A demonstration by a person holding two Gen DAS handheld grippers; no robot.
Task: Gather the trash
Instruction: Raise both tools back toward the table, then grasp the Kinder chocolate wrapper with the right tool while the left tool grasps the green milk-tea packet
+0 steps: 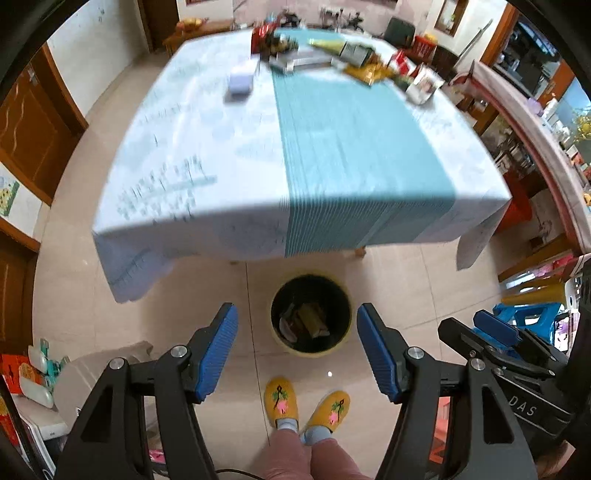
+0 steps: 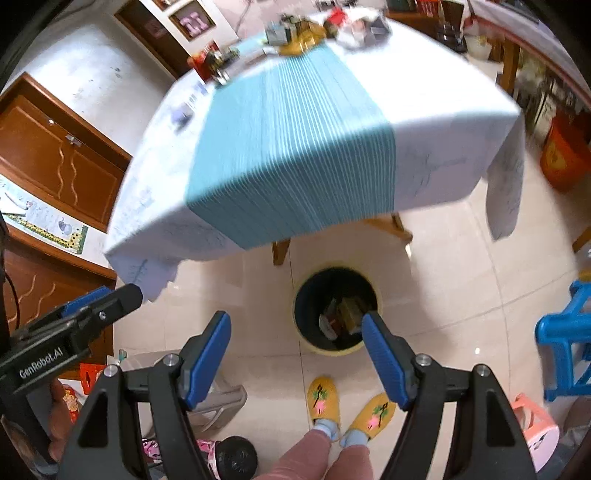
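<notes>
A yellow bin (image 1: 311, 313) with a black liner stands on the floor under the table's near edge, with several wrappers inside; it also shows in the right wrist view (image 2: 337, 312). My left gripper (image 1: 296, 325) is open and empty, held above the bin. My right gripper (image 2: 297, 334) is open and empty, just left of the bin. Trash lies at the table's far end: wrappers and packets (image 1: 364, 68), a white box (image 1: 242, 79), also blurred in the right wrist view (image 2: 301, 35). The right gripper also shows in the left wrist view (image 1: 495, 332), its state unclear there.
The table (image 1: 184, 155) has a white cloth with a teal runner (image 1: 351, 155). The person's yellow slippers (image 1: 280, 402) stand near the bin. A blue stool (image 2: 565, 339) and a pink stool (image 2: 535, 424) are at right. Wooden cabinets (image 2: 55, 158) line the left.
</notes>
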